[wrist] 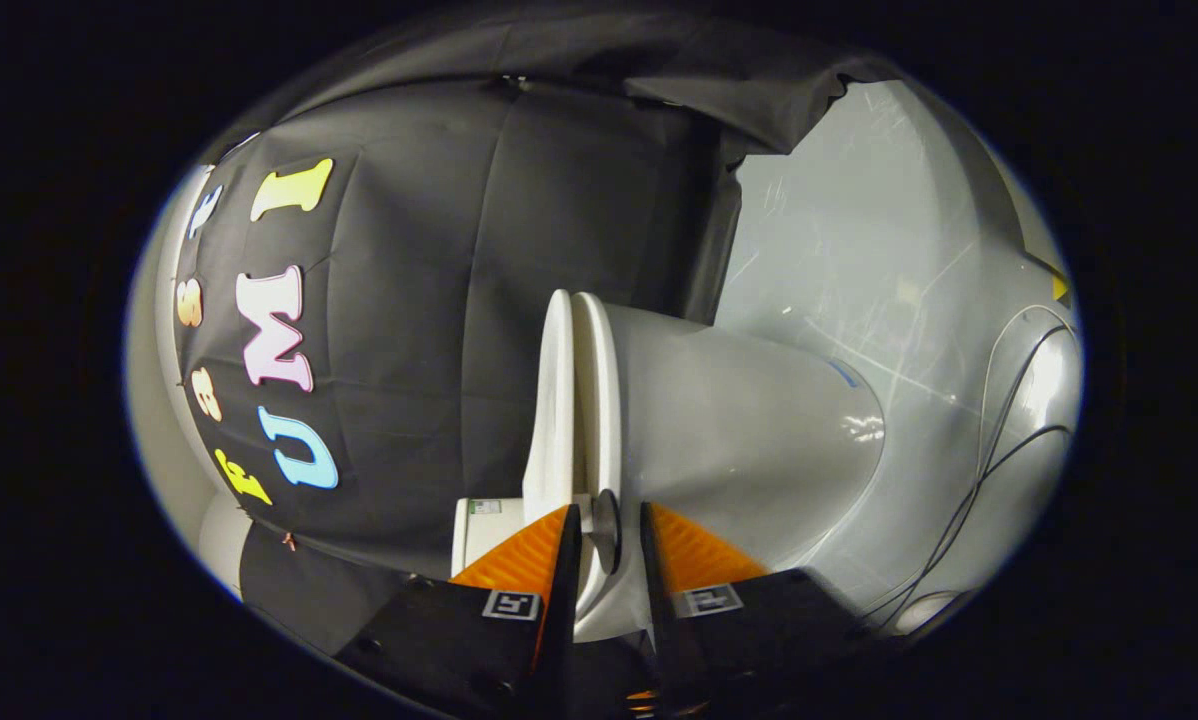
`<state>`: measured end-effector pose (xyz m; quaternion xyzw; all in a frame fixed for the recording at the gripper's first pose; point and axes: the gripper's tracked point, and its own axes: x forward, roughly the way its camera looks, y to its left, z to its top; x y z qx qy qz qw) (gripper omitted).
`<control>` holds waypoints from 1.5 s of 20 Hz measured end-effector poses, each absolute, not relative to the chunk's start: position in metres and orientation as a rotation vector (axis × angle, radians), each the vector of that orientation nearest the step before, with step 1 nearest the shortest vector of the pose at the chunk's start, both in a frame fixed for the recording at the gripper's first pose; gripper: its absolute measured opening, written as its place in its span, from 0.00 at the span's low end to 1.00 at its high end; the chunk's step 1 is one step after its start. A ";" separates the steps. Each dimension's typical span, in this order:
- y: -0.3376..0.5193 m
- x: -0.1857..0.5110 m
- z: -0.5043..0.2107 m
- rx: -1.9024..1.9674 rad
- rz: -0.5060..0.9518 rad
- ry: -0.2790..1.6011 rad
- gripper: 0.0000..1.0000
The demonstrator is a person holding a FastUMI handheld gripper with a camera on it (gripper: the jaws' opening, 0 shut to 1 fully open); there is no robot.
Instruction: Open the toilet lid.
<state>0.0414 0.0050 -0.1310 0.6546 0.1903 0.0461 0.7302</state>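
Your hand-held gripper (605, 560) pinches the lid (557, 400) edge (view rolled sideways), fingers straddling it just above the seat (599, 400), likely to swing it open.

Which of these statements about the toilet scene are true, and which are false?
1. The lid lies close against the seat. True.
2. The hand-held gripper is far from the toilet. False: the toilet's rim, with a dark disc, sits between its fingers; whether they press on it cannot be told.
3. Black cloth hangs beyond the lid. True.
4. The floor has no cables. False: dark cables lie there.
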 end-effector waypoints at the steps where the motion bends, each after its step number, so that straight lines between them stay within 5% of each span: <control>1: 0.007 0.055 -0.132 1.450 0.117 0.420 0.12; 30: 0.012 0.053 -0.105 1.356 0.091 0.474 0.05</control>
